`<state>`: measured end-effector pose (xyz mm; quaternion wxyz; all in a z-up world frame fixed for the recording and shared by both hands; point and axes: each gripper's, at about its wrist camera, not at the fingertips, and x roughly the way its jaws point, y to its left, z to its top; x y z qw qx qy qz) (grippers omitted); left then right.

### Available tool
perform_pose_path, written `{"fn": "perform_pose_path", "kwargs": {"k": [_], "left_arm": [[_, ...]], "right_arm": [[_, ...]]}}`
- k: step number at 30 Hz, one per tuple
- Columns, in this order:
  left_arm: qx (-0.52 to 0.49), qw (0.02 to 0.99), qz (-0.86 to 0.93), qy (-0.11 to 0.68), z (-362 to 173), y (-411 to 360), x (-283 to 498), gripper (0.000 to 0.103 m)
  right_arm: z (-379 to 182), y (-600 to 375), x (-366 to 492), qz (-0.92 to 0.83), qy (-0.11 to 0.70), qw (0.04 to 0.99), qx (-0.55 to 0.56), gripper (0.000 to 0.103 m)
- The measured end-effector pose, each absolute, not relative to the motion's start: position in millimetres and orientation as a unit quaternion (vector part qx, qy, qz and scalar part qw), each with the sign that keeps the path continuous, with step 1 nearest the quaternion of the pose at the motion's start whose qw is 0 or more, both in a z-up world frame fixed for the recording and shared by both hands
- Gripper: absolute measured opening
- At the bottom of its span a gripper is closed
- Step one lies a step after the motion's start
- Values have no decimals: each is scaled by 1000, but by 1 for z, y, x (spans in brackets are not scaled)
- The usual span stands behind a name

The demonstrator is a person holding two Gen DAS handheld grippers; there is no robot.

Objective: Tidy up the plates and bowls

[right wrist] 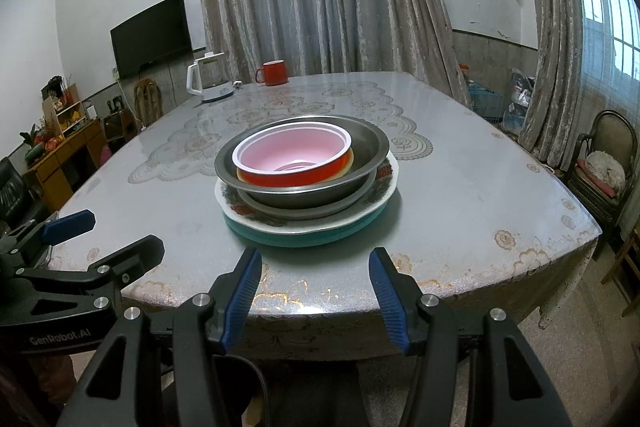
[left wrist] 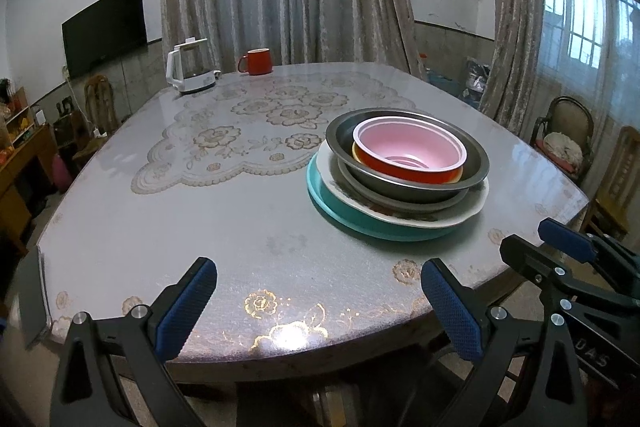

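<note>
Grey and shiny, the table (right wrist: 460,195) fills most of what I see, and my dishes sit on it in one pile. At the bottom of the pile is the teal plate (right wrist: 304,237). On that lies the white plate (right wrist: 384,197) with a flower rim, then a flat metal dish (right wrist: 304,209), then the big metal bowl (right wrist: 368,143). Inside the big bowl sit a yellow bowl (left wrist: 355,151) and, nested in it, the red bowl (right wrist: 296,163) with a pink inside.

I hold my right gripper (right wrist: 316,291) low at the near edge of the table, pointing right at the pile. Its blue fingers (right wrist: 244,287) are spread apart and hold nothing. My left gripper (left wrist: 320,307) also hangs at the near edge, to the left of the pile, spread wide with nothing in it.

Far behind the pile, at the back of the table, stand a white kettle (left wrist: 188,69) and a red mug (left wrist: 258,62).

The left camera shows the pile off to its right, with my right gripper poking in at the corner. The right camera shows the pile dead ahead, and it shows the flower pattern on the white plate, which the left camera hardly shows. The yellow bowl is only a thin strip in both.
</note>
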<state>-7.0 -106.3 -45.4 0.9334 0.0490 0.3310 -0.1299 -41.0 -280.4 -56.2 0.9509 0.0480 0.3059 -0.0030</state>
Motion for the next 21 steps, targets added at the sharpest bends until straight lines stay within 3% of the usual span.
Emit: {"fn": "perform_pose_path", "kwargs": {"k": [21], "left_arm": [[47,929,-139,340,-49,-108,-3,103]], "right_arm": [[-57,-282,-43,-3,308,950,49,56]]}}
